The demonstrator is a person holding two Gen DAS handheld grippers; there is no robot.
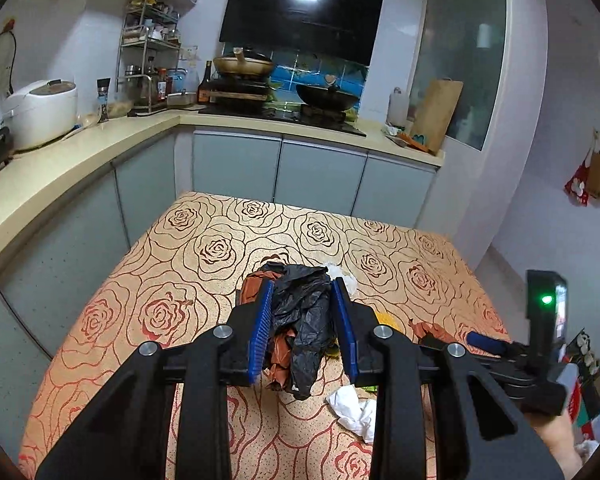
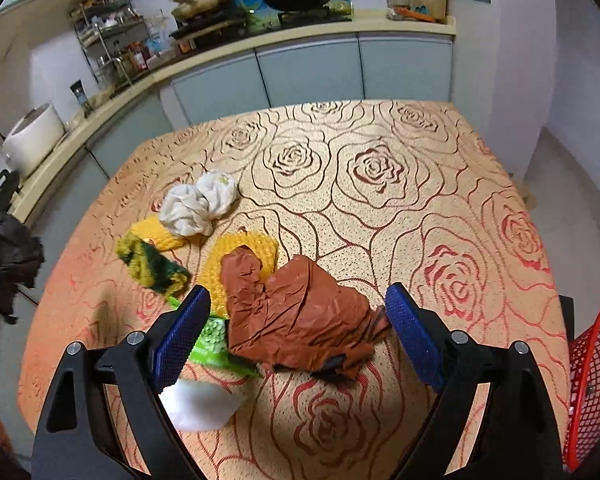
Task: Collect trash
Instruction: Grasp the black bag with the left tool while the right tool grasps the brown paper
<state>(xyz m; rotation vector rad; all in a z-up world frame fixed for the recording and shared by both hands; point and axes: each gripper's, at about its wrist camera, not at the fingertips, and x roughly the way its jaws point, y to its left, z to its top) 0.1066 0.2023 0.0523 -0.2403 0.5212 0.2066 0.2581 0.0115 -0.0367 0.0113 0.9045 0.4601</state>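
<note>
My left gripper (image 1: 302,284) is shut on a crumpled black plastic bag (image 1: 304,320) bundled with brown paper, held up above the rose-patterned table (image 1: 204,248). The same bag (image 2: 4,256) hangs at the far left of the right wrist view. My right gripper (image 2: 298,292) is open, with its blue pads on either side of a crumpled brown paper (image 2: 300,316) that lies on the table; the pads are clear of it. Beside the paper lie yellow bubble wrap (image 2: 236,248), a green wrapper (image 2: 210,344), a yellow-green scrap (image 2: 148,260) and a white crumpled wad (image 2: 198,204).
A red mesh basket (image 2: 596,380) stands off the table's right edge. A white piece (image 2: 200,404) lies under the right gripper's left finger, and white tissue (image 1: 354,408) lies below the left gripper. Kitchen counter (image 1: 60,164) and cabinets border the table's far and left sides.
</note>
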